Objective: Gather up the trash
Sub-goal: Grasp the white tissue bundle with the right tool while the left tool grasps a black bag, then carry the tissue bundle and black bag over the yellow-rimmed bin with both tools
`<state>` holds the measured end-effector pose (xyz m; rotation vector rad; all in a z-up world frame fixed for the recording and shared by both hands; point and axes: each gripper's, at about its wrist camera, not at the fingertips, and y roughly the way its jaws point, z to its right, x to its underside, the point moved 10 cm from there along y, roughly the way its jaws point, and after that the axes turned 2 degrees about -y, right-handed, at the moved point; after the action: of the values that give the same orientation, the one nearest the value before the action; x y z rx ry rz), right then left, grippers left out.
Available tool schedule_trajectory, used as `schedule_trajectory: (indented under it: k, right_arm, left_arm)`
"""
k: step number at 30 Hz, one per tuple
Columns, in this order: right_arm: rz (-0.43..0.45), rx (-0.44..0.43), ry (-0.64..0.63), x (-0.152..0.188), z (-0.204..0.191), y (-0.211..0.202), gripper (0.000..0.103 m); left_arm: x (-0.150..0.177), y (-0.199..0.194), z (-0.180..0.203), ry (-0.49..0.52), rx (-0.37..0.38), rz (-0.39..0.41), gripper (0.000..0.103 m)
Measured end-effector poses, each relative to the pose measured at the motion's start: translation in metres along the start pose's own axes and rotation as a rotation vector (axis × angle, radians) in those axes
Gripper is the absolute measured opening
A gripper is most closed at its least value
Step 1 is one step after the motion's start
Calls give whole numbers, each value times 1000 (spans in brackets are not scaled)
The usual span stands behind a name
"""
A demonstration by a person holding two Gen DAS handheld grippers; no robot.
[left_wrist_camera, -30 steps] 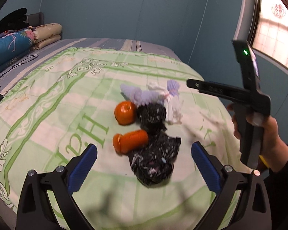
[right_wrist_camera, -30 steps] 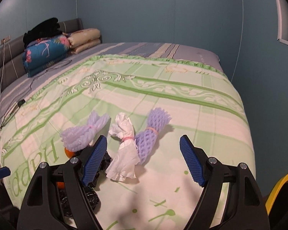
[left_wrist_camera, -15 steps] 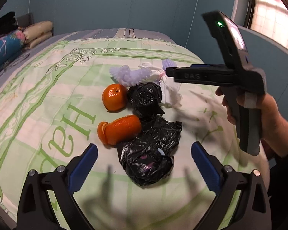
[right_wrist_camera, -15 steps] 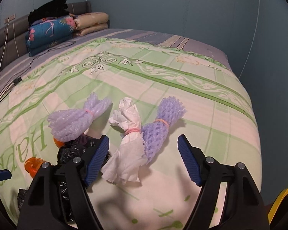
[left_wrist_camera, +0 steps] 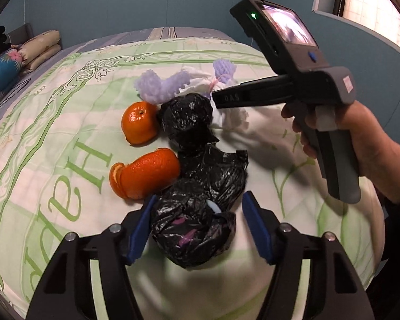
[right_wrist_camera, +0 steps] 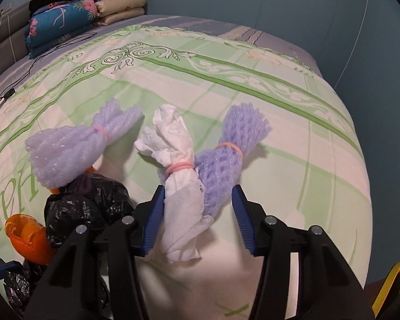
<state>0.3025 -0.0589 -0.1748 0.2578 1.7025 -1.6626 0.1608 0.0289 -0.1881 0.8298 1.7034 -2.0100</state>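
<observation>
On the green-patterned bedspread (left_wrist_camera: pixel 66 144) lies a heap of trash. My left gripper (left_wrist_camera: pixel 198 226) straddles a crumpled black plastic bag (left_wrist_camera: pixel 192 234); its jaws are closing, the left pad at the bag, the right pad a little off it. A second black bag (left_wrist_camera: pixel 186 117), a whole tangerine (left_wrist_camera: pixel 140 122) and orange peel (left_wrist_camera: pixel 146 173) lie just beyond. My right gripper (right_wrist_camera: pixel 197 213) is closing around a white tissue bundle (right_wrist_camera: pixel 178 173) and a purple foam net (right_wrist_camera: pixel 226 154), its pads at their sides. A paler foam net (right_wrist_camera: pixel 66 154) lies to the left.
A hand (left_wrist_camera: pixel 360 133) holds the right gripper's handle (left_wrist_camera: pixel 293 90) over the heap's right side. Folded bedding and pillows (right_wrist_camera: pixel 66 18) sit at the headboard, with a cable (right_wrist_camera: pixel 40 56) nearby. The bed's edge runs close on the right, beside a yellow object (right_wrist_camera: pixel 394 285).
Both grippers have come down closer to the bed. The left jaws narrowed around the near black bag, the right jaws around the tissue bundle and purple net.
</observation>
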Motion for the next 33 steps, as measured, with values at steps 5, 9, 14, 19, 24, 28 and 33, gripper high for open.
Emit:
schedule_trajectory:
  k: [5, 9, 14, 19, 24, 28, 33]
  right_arm:
    - [-12, -18, 21, 1, 2, 2, 29]
    - [-16, -24, 37, 1, 2, -1, 19]
    - [7, -16, 54, -1, 9, -16, 12]
    - [26, -63, 119, -7, 25, -40, 10]
    - [48, -104, 162, -9, 39, -68, 10]
    - [77, -122, 181, -11, 53, -99, 10]
    - [111, -136, 191, -10, 68, -133, 10]
  left_arm:
    - [-1, 2, -1, -5, 5, -2, 46]
    - [-1, -3, 2, 19, 3, 12, 39]
    - [-3, -13, 3, 24, 16, 15, 36]
    - [-6, -33, 6, 28, 50, 26, 36]
    - [-9, -52, 10, 20, 86, 44, 36]
    - [-6, -64, 12, 15, 95, 58, 36]
    - [-5, -75, 16, 5, 106, 73, 36]
